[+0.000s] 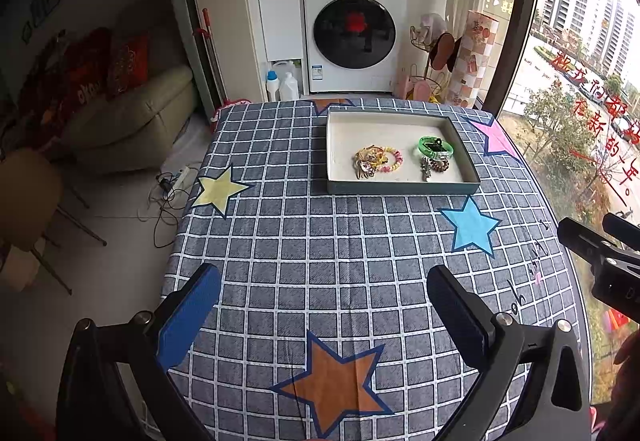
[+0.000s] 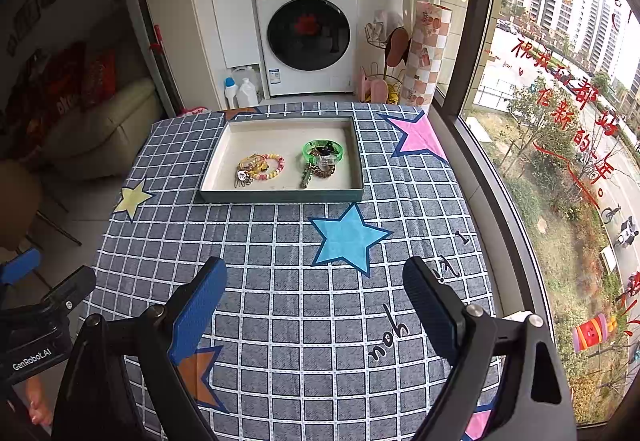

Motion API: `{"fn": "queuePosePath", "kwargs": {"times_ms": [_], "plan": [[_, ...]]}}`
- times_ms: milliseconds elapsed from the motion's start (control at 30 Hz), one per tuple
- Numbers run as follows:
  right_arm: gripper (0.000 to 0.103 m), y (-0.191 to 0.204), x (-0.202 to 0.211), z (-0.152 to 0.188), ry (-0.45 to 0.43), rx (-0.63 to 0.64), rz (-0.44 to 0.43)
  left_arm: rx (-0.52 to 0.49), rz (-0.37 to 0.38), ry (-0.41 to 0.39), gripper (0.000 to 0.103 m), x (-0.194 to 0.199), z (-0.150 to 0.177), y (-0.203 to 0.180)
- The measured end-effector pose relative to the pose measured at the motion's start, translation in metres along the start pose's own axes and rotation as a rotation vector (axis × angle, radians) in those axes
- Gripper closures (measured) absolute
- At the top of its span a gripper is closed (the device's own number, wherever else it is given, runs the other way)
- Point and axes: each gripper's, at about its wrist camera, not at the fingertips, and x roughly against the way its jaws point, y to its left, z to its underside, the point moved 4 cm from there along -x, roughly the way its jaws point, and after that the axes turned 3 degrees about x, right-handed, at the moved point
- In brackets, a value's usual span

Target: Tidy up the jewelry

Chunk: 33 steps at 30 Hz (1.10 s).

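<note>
A shallow grey-green tray (image 1: pixel 400 188) (image 2: pixel 280 196) with a white floor sits at the far side of the table. In it lie a gold trinket cluster (image 1: pixel 365 161) (image 2: pixel 249 168), a pink-and-yellow bead bracelet (image 1: pixel 394 159) (image 2: pixel 275 167), a green bangle (image 1: pixel 435 147) (image 2: pixel 323 151), a brown coil hair tie (image 1: pixel 438 165) (image 2: pixel 323 172) and a dark clip (image 1: pixel 426 168) (image 2: pixel 306 177). My left gripper (image 1: pixel 324 279) is open and empty over the near table. My right gripper (image 2: pixel 316 275) is open and empty, well short of the tray.
The table carries a grey checked cloth (image 1: pixel 320 241) (image 2: pixel 280 281) with coloured stars. A washing machine (image 1: pixel 354 35) (image 2: pixel 306 35) stands behind it. A window (image 2: pixel 560 121) runs along the right edge. A sofa (image 1: pixel 132 113) and floor cables (image 1: pixel 168 185) are to the left.
</note>
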Motion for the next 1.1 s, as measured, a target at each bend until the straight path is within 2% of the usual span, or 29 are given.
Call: {"fn": "queuePosePath", "kwargs": {"times_ms": [1100], "plan": [[0.012,0.0080,0.0002,-0.0022,0.002,0.001,-0.009,0.004,-0.001,-0.001,0.000,0.0030,-0.0013,0.0005]]}}
